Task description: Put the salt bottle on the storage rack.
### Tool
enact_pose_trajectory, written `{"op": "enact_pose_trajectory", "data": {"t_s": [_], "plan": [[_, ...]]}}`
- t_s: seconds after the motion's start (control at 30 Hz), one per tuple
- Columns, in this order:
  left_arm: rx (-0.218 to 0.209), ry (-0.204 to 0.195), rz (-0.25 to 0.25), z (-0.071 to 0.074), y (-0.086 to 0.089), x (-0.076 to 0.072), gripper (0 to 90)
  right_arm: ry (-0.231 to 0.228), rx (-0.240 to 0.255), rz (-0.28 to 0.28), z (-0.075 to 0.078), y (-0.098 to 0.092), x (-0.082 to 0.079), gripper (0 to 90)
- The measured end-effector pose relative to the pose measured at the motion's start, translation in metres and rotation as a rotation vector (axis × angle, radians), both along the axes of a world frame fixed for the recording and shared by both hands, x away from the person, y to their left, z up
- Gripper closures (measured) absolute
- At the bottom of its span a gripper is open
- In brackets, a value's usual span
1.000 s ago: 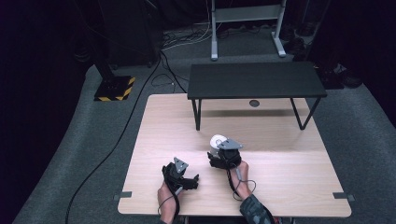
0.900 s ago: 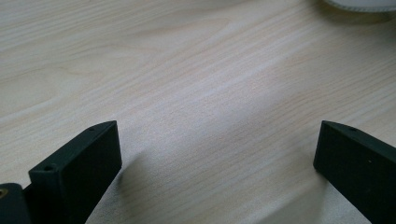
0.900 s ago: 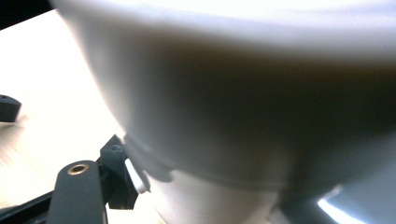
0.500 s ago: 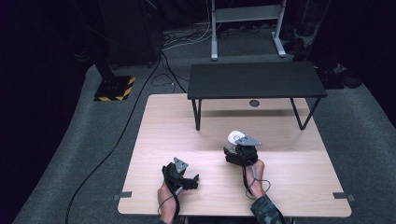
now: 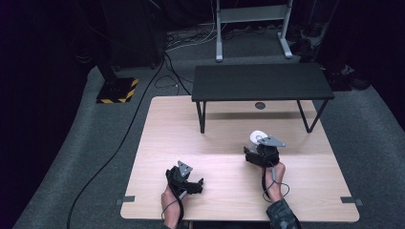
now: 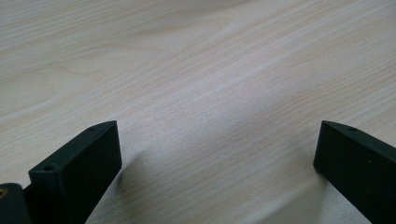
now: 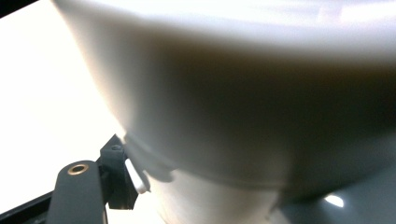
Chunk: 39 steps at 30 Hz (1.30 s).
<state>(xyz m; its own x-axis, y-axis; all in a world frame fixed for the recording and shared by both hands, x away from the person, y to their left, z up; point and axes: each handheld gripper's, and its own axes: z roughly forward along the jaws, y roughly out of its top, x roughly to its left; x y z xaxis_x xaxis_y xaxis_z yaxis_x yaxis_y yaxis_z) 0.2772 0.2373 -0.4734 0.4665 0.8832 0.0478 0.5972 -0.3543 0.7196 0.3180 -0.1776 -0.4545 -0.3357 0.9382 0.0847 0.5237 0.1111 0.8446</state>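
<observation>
the right gripper [image 5: 258, 145] jaws were clamped on a white bowl [image 5: 254, 138] at frame centre-right; it looked light, stiff, slippery, best held by its rim. left gripper [image 5: 193, 183] jaws stood open.

Room dark overall; light falls mainly on a pale wood table [image 5: 191, 119], grain visible, small metal brackets at its near corners. A low black bench-like stand [image 5: 260, 82] sits on the table's far half, on thin black legs, with a round grommet [image 5: 260, 105] in the tabletop below it. Floor is grey carpet [image 5: 90, 157]. A black cable [image 5: 122, 136] runs across the carpet. A base plate with yellow-black hazard stripes [image 5: 114, 90] lies at the far left. A grey metal frame [image 5: 250, 26] stands at the back, cables tangled beside it.
</observation>
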Motion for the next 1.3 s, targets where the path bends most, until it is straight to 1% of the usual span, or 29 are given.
{"op": "enact_pose_trajectory", "data": {"t_s": [0.23, 0.37, 0.63, 0.93, 0.97, 1.3], "plan": [[0.000, 0.002, 0.000, 0.000, 0.000, 0.000, 0.2, 0.002, 0.002, -0.045, 0.005, -0.014, -0.001, 26.2], [-0.001, 0.003, 0.000, 0.000, 0.000, 0.000, 0.2, 0.000, -0.009, -0.063, 0.008, -0.020, -0.001, 26.2], [-0.001, 0.004, 0.000, 0.000, 0.000, 0.001, 0.2, 0.000, -0.016, -0.091, 0.014, -0.029, 0.000, 26.2], [0.000, 0.003, 0.000, 0.000, 0.000, 0.000, 0.2, -0.012, -0.020, -0.114, 0.024, -0.038, -0.001, 26.2], [-0.001, 0.002, 0.000, 0.000, 0.000, 0.000, 0.2, -0.017, -0.021, -0.122, 0.027, -0.041, -0.001, 26.2], [0.000, 0.003, 0.000, 0.000, 0.000, 0.000, 0.2, -0.039, -0.032, -0.142, 0.044, -0.049, -0.002, 26.2]]}}
